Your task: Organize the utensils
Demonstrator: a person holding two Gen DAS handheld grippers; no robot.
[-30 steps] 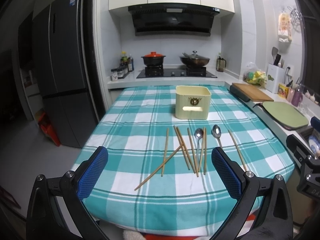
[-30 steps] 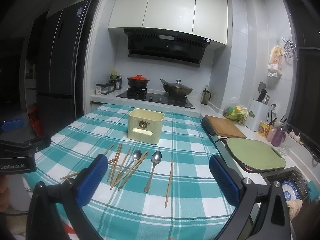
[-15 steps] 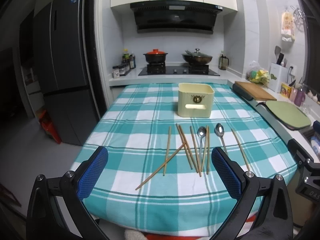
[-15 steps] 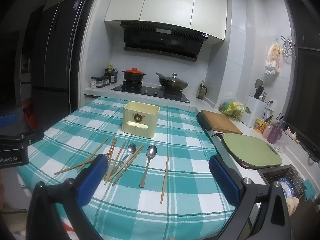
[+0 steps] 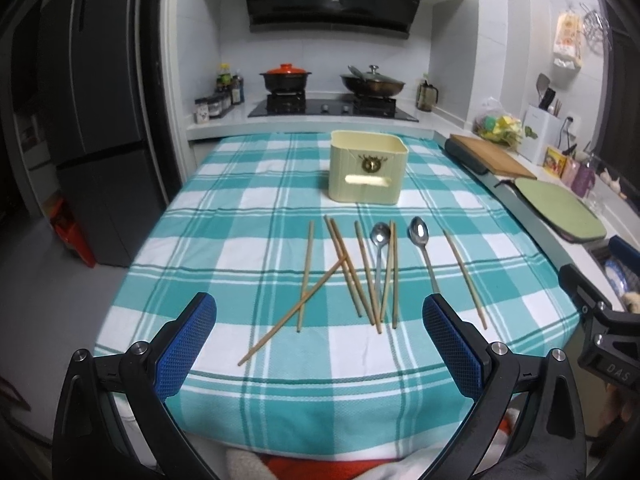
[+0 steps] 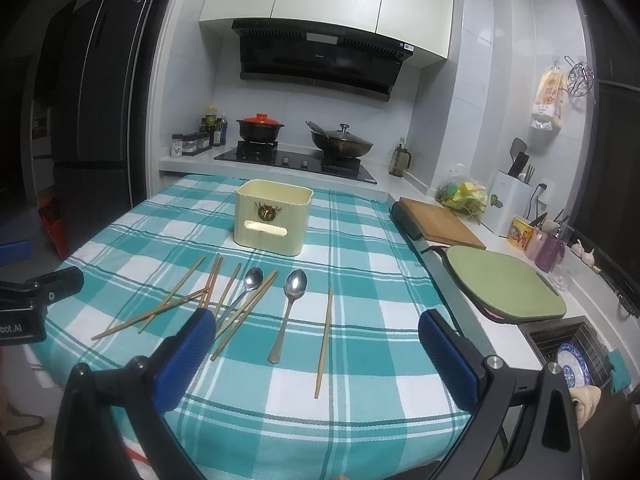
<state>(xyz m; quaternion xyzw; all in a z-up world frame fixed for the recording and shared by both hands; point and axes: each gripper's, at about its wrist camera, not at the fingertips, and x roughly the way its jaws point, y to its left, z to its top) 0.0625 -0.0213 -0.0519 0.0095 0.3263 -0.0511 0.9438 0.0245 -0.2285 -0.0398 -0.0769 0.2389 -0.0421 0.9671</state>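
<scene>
Both grippers, the left gripper [image 5: 319, 336] and the right gripper [image 6: 312, 354], now sit a little closer to the chopsticks [image 5: 352, 268] than before.

Near edge of the tablecloth [image 5: 320, 396] bare; open approach from the front. Chopsticks [image 5: 352, 268] and two spoons [image 5: 379, 240] lie flat in a loose row mid-table, several crossing, narrow gaps between them. One chopstick [image 6: 323, 342] lies apart on the right, open cloth on both sides. Cream box [image 5: 367, 172] stands upright behind the row, top open, bare cloth around it. Right table edge is bounded by a counter with a wooden board [image 6: 438, 224] and a green board [image 6: 506, 284]. Both grippers are wide apart, nothing between the pads.
</scene>
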